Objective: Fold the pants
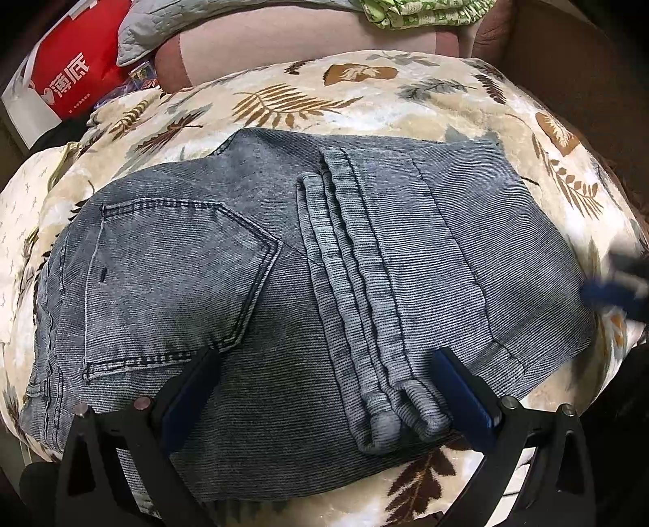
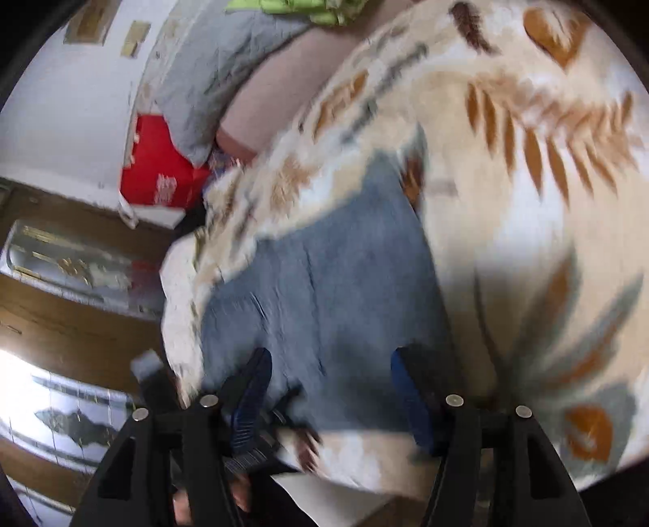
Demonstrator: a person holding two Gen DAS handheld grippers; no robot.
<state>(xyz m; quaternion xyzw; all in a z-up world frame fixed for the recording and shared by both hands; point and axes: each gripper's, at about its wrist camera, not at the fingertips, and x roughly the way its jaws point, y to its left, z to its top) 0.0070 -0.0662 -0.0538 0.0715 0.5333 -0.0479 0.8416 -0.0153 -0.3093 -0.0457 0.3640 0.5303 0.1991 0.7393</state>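
One pair of blue-grey pants (image 1: 227, 283) lies folded on a leaf-print blanket (image 1: 284, 101), which covers the bed. On top of the pants, two leg ends (image 1: 365, 283) lie doubled over side by side, their hems toward the camera. One back pocket (image 1: 170, 275) shows on the left part of the denim.

Two grippers are in view. The left gripper (image 1: 324, 389) hangs over the near edge of the pants with its jaws wide apart, one finger on each side of the leg ends, and nothing is clamped between them. The right gripper (image 2: 328, 389) appears as a blue blur at the right edge of the left view; its own blurred view shows its jaws apart over the denim, gripping nothing.

Behind the blanket lie one red bag (image 1: 77, 73), one grey pillow (image 1: 182, 24) and one green cloth (image 1: 413, 12).
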